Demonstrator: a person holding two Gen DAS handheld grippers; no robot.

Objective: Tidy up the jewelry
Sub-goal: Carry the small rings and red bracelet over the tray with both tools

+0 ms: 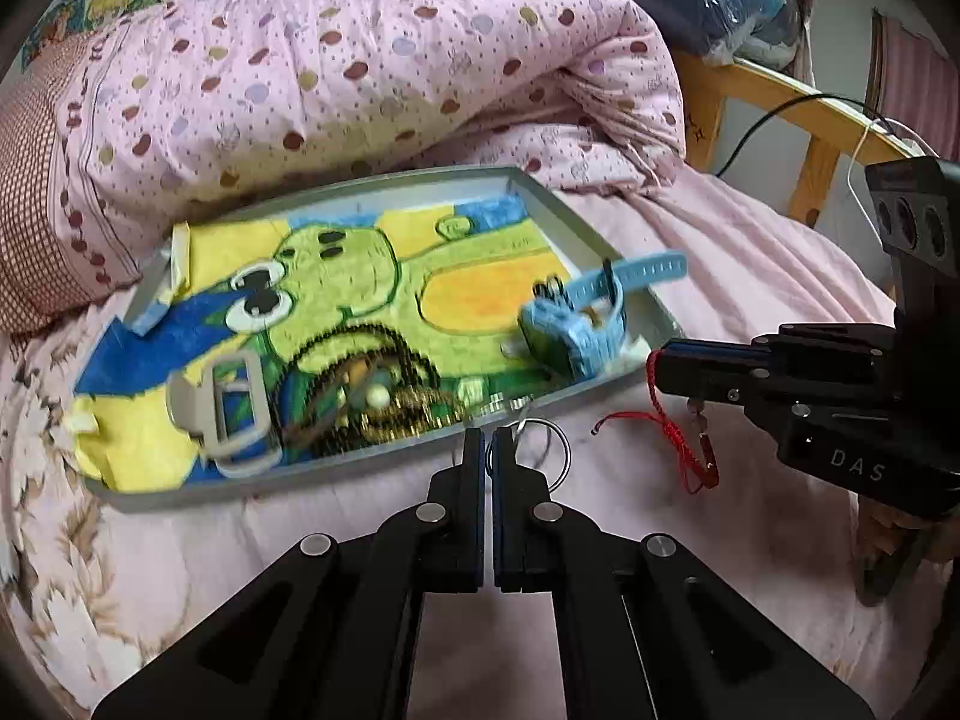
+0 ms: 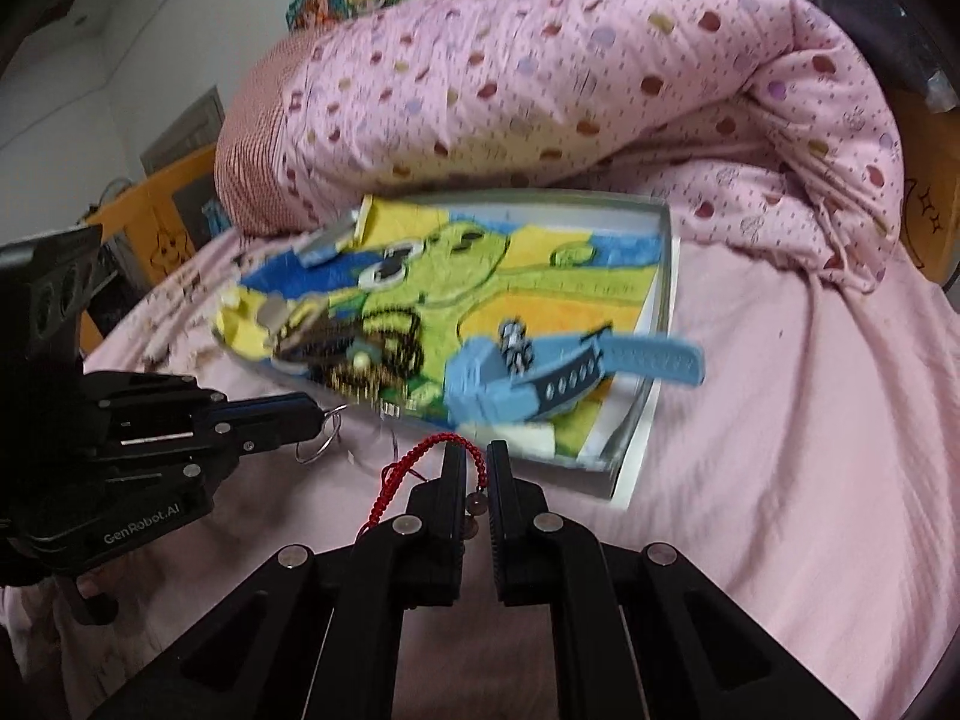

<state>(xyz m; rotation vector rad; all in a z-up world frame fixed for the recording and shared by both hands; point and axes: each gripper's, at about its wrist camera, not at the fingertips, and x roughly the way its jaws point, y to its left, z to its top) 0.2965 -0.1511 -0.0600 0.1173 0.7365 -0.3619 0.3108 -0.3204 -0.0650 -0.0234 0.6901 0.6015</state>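
Fingers of the left gripper (image 1: 487, 441) are pressed nearly together on a metal ring (image 1: 549, 450), which we see hanging at the tips just outside the near rim of the tray (image 1: 600, 240). The right gripper (image 2: 476, 456) shows a narrow gap; the red cord bracelet (image 2: 432, 450) loops across its fingertips, though we cannot tell whether it is pinched. A blue watch (image 2: 516, 372) lies inside the tray.

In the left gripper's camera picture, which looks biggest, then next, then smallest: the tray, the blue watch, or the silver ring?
1. The tray, by far.
2. The blue watch, lying in the tray.
3. The silver ring, smallest, though it sits nearest the camera, pinched in the left gripper.
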